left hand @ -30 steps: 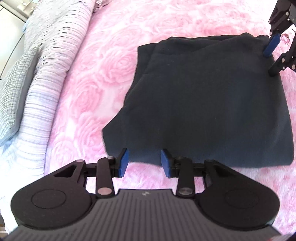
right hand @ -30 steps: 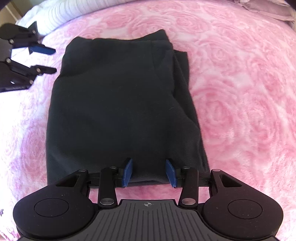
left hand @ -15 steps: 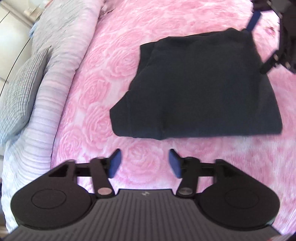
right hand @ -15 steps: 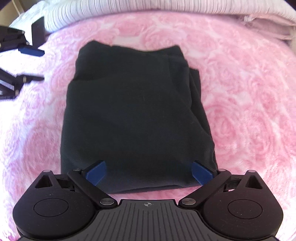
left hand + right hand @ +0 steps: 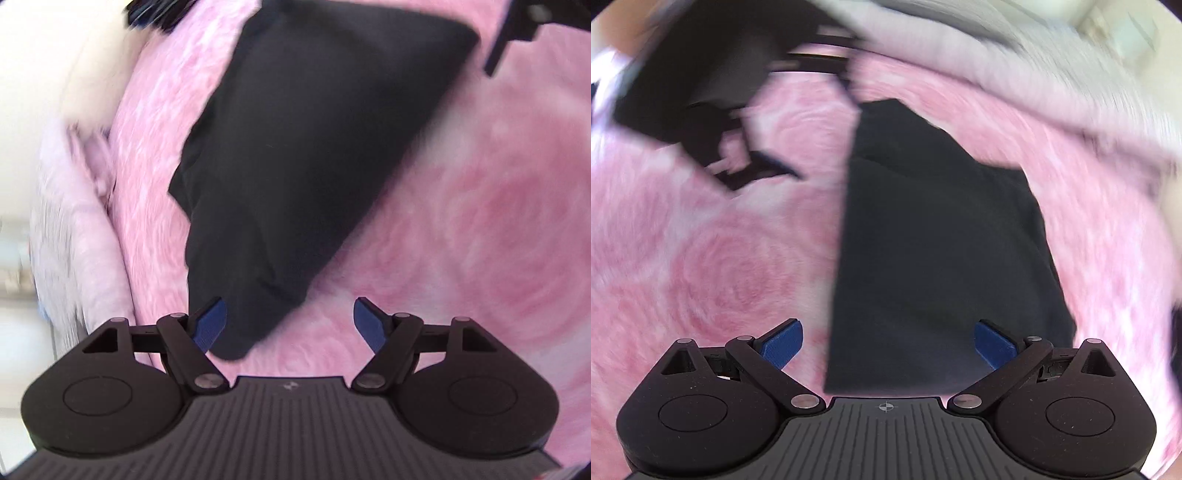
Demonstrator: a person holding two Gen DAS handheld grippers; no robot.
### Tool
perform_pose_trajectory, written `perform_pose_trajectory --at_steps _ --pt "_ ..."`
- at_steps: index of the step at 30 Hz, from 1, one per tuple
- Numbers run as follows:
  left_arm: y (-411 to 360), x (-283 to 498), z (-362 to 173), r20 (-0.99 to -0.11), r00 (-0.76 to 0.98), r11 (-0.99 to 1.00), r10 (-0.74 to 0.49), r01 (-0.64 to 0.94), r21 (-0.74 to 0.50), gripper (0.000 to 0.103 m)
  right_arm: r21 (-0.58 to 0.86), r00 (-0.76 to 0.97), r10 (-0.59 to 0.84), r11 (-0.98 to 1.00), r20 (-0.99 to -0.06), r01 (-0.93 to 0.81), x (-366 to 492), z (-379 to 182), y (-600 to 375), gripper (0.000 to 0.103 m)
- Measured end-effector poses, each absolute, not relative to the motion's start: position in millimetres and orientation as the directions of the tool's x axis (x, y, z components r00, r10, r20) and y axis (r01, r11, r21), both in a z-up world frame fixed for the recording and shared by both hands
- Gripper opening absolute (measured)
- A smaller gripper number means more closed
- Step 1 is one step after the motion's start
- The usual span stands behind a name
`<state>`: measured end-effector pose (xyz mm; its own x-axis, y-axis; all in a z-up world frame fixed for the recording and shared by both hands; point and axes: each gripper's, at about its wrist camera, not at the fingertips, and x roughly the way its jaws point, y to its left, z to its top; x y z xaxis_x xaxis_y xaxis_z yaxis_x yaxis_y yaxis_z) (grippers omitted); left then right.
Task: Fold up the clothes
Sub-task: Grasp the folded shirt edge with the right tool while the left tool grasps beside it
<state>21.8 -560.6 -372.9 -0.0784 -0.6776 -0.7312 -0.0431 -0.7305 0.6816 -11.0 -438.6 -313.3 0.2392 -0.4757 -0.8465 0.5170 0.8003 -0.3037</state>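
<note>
A folded black garment lies flat on the pink rose-patterned bedspread; it also fills the middle of the right wrist view. My left gripper is open, its blue pads wide apart, hovering at the garment's near corner with nothing held. My right gripper is open too, its pads spread over the garment's near edge. The right gripper's black arm shows at the top right of the left wrist view, and the left gripper appears blurred at the upper left of the right wrist view.
A pale striped duvet is bunched along the left of the bed, and runs across the top right in the right wrist view. Bare pink bedspread lies on both sides of the garment. Both views are motion-blurred.
Both grippers have swung round fast and dropped closer to the garment. The left gripper's jaws opened wider; the right stayed wide open. The garment lies as before.
</note>
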Motion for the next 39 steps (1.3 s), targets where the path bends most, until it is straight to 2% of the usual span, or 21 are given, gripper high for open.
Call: perform_pose_trajectory --at_steps 4,7,9,10,11,13,14,15,16,20,24,27,29,30,31,32,33,34,35,37,39 --pt "-577 25 -400 -0.679 -0.135 -0.667 -0.721 -0.130 0.734 0.064 -0.380 0.233 -0.519 0.806 -0.822 0.454 3 -345 -426 0.101" --pt "-591 27 -411 -0.644 -0.173 -0.620 -0.745 -0.176 0.764 0.063 -0.445 0.220 -0.565 0.791 -0.795 0.420 8 -365 -427 0.101" --pt "-602 26 -412 -0.653 -0.165 -0.631 -0.739 -0.172 0.757 0.049 -0.454 0.246 -0.575 0.791 -0.780 0.410 5 -373 -433 0.098" --pt "-606 24 -412 -0.669 -0.150 -0.648 -0.728 -0.167 0.743 0.032 -0.451 0.260 -0.574 0.795 -0.776 0.406 2 -376 -436 0.097" --pt "-609 22 -411 -0.682 -0.136 -0.663 -0.719 -0.162 0.731 0.024 -0.431 0.271 -0.557 0.805 -0.785 0.408 -2 -374 -442 0.095" --pt "-612 18 -408 -0.703 -0.111 -0.691 -0.702 -0.136 0.710 0.018 -0.394 0.288 -0.526 0.824 -0.800 0.407 -12 -371 -454 0.048" --pt "-613 16 -403 -0.714 -0.103 -0.704 -0.693 -0.118 0.700 0.015 -0.393 0.287 -0.520 0.829 -0.805 0.399 -19 -368 -461 0.032" --pt "-609 13 -395 -0.725 -0.097 -0.718 -0.682 -0.099 0.689 0.015 -0.353 0.302 -0.484 0.847 -0.821 0.398 -30 -362 -469 0.024" --pt "-602 9 -384 -0.737 -0.094 -0.733 -0.669 -0.079 0.676 0.014 -0.317 0.316 -0.450 0.864 -0.835 0.392 -40 -356 -478 0.022" --pt "-566 -16 -333 -0.793 -0.093 -0.798 -0.602 0.053 0.600 0.014 -0.308 0.348 -0.409 0.899 -0.844 0.312 -87 -314 -490 0.017" --pt "-503 -56 -298 -0.860 -0.129 -0.863 -0.494 0.197 0.466 0.014 -0.312 0.318 -0.382 0.917 -0.868 0.248 -144 -281 -471 0.016" --pt "-458 -86 -302 -0.898 -0.158 -0.893 -0.410 0.272 0.360 0.018 -0.294 0.273 -0.345 0.932 -0.898 0.211 -185 -273 -451 0.016" --pt "-448 -95 -310 -0.916 -0.163 -0.893 -0.366 0.338 0.297 0.030 -0.286 0.225 -0.326 0.939 -0.918 0.190 -204 -288 -436 0.017" --pt "-456 -91 -308 -0.914 -0.167 -0.880 -0.368 0.381 0.285 0.031 -0.300 0.197 -0.334 0.936 -0.922 0.186 -210 -293 -431 0.017" --pt "-463 -88 -307 -0.913 -0.172 -0.864 -0.371 0.423 0.271 0.033 -0.313 0.168 -0.343 0.932 -0.924 0.182 -215 -299 -426 0.021" --pt "-471 -84 -305 -0.911 -0.176 -0.847 -0.373 0.465 0.257 0.034 -0.329 0.138 -0.355 0.927 -0.925 0.181 -220 -303 -421 0.042" --pt "-479 -80 -303 -0.909 -0.180 -0.828 -0.376 0.505 0.242 0.034 -0.352 0.108 -0.378 0.914 -0.919 0.203 -223 -305 -419 0.068" --pt "-487 -76 -301 -0.907 -0.184 -0.808 -0.379 0.544 0.227 0.034 -0.368 0.099 -0.400 0.898 -0.911 0.241 -227 -301 -417 0.078" --pt "-495 -73 -299 -0.905 -0.188 -0.785 -0.381 0.582 0.210 0.036 -0.378 0.097 -0.418 0.881 -0.903 0.284 -231 -297 -416 0.082" --pt "-510 -65 -295 -0.901 -0.195 -0.736 -0.388 0.654 0.175 0.036 -0.341 0.150 -0.431 0.846 -0.890 0.410 -234 -278 -421 0.082" --pt "-526 -58 -292 -0.896 -0.201 -0.680 -0.395 0.720 0.138 0.035 -0.239 0.247 -0.414 0.818 -0.876 0.523 -233 -259 -436 0.082"
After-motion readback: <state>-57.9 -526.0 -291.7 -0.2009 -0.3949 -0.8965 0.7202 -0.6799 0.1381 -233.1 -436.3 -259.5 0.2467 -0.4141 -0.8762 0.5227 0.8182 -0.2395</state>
